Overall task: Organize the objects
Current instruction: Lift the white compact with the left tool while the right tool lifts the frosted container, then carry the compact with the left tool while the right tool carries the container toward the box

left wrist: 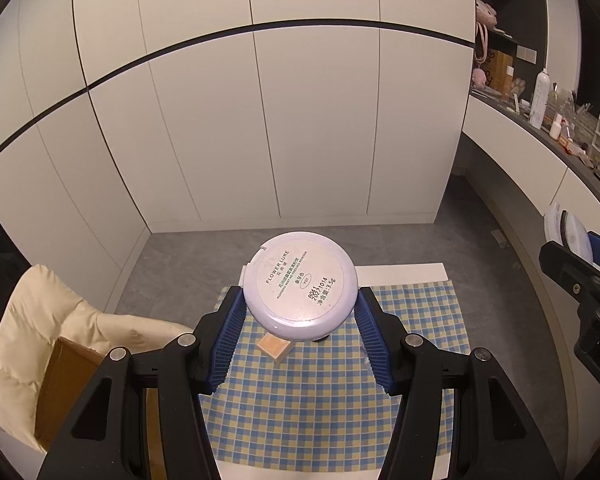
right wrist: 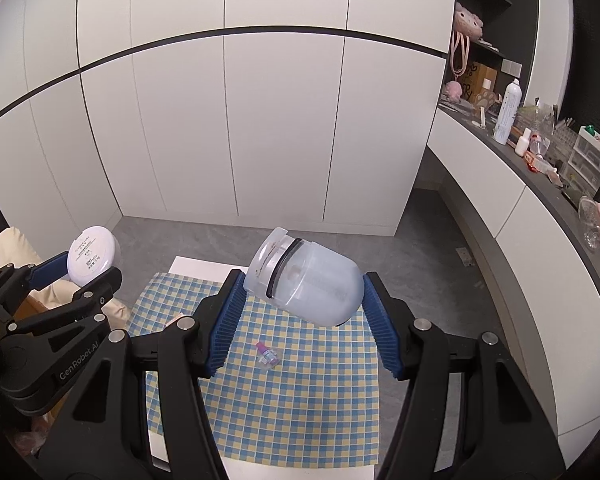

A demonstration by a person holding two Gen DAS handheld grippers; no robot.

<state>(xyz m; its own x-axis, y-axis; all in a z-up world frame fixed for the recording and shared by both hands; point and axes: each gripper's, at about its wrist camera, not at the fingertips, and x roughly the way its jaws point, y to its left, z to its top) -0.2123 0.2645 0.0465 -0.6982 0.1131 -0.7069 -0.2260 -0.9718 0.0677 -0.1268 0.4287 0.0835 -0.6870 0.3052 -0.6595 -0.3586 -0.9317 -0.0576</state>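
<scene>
My left gripper (left wrist: 300, 300) is shut on a round white powder compact (left wrist: 302, 286), held label-up above the checked cloth (left wrist: 320, 400); it also shows in the right wrist view (right wrist: 89, 256). My right gripper (right wrist: 304, 292) is shut on a pale blue translucent plastic case with a black band (right wrist: 306, 280), held tilted above the cloth (right wrist: 300, 392). A small wooden block (left wrist: 274, 347) lies on the cloth under the compact. A small pink-capped vial (right wrist: 267, 354) lies on the cloth below the case.
A cream cushioned chair with a cardboard box (left wrist: 52, 344) stands at the left. White wardrobe doors (left wrist: 260, 120) fill the back. A cluttered dark counter (right wrist: 540, 160) runs along the right. Grey floor lies beyond the table.
</scene>
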